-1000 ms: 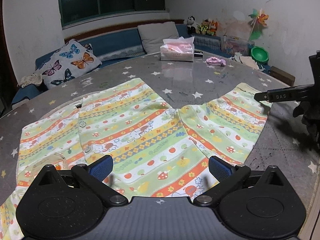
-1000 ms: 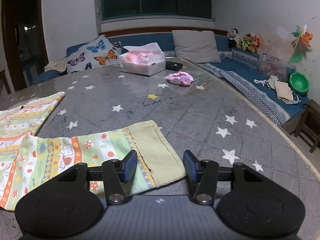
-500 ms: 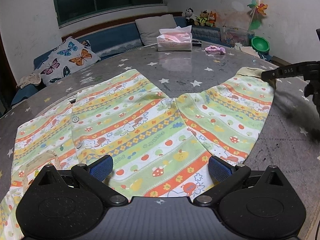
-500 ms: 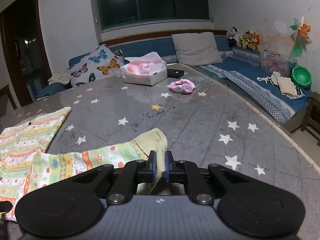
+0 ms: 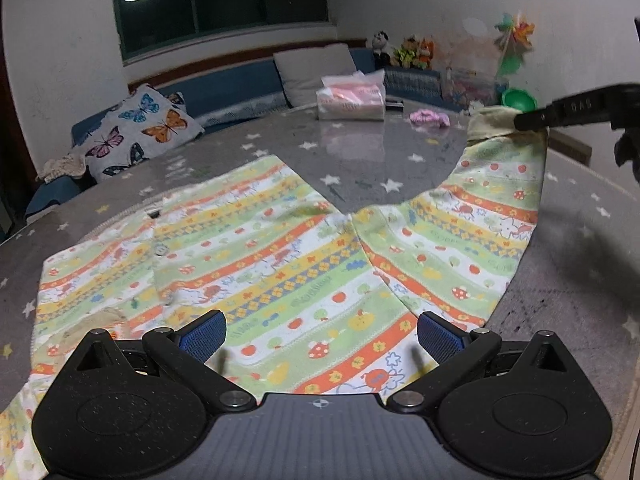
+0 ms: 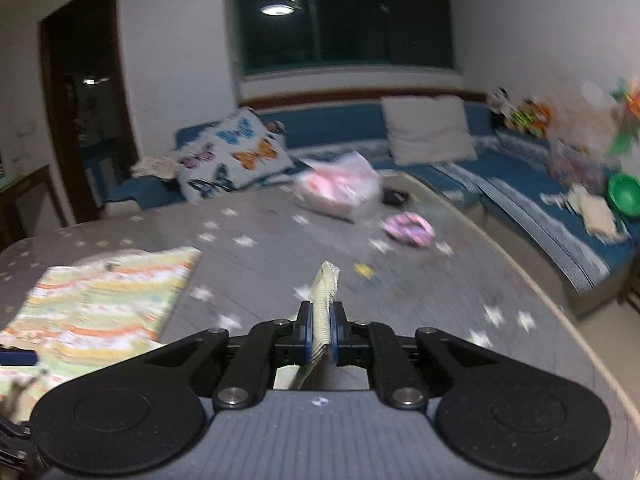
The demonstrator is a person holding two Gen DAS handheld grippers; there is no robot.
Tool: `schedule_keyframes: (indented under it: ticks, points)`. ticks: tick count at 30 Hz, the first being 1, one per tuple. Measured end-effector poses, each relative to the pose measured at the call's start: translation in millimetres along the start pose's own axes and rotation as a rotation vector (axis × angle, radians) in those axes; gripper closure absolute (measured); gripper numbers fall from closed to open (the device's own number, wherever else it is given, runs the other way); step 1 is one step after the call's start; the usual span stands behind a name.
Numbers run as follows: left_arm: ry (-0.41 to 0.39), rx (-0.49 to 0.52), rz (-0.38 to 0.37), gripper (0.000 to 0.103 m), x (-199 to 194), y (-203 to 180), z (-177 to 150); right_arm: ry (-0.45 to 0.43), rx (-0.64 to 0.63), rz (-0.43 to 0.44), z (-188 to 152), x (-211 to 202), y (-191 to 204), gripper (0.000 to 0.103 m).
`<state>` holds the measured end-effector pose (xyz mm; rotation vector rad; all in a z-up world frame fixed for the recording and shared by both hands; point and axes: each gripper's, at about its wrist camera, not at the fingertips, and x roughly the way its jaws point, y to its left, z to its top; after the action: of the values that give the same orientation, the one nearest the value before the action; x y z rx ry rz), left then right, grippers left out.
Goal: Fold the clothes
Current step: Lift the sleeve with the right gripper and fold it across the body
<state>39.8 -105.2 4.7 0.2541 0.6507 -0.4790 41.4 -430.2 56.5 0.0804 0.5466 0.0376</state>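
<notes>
Close to the camera, the left gripper hangs low over the clothes with its two blue-padded fingers spread wide apart and holding nothing. Under it lies a soft striped baby garment with green, yellow and orange bands and small pictures of apples and mushrooms, spread flat on the grey surface with white stars. One sleeve curves up off the surface to the right. There the right gripper has its fingers squeezed together on the plain pale green ribbed cuff, which stands up thin between the pads. Letters on its black finger are too blurry to read. Farther back sit a clear bag of pink tissues, a small pink cloth lump and a butterfly pillow on the blue bench.
</notes>
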Motion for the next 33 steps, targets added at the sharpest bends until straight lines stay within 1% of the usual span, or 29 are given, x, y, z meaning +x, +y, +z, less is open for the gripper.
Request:
schedule_keyframes:
  ticks: [8,11,16,19,25,27,33]
  points:
    - [-0.051,-0.055,0.068,0.000,-32,32,-17,-0.063,-0.147,0.144,44,-27,83,0.096]
    - [-0.054,-0.081,0.095,0.000,-41,45,-28,-0.067,-0.202,0.195,54,-29,119,0.096]
    - [-0.061,-0.136,0.117,0.000,-51,64,-47,-0.069,-0.287,0.279,67,-31,178,0.096]
    - [-0.068,-0.158,0.118,0.000,-56,71,-55,-0.051,-0.335,0.323,64,-25,213,0.096]
    - [-0.078,-0.186,0.123,0.000,-64,80,-66,0.016,-0.375,0.382,45,-5,259,0.096]
    - [-0.077,-0.194,0.127,0.000,-65,82,-68,0.039,-0.377,0.402,37,-1,270,0.096]
    - [-0.065,-0.202,0.140,0.000,-66,84,-71,0.082,-0.361,0.467,18,11,284,0.096]
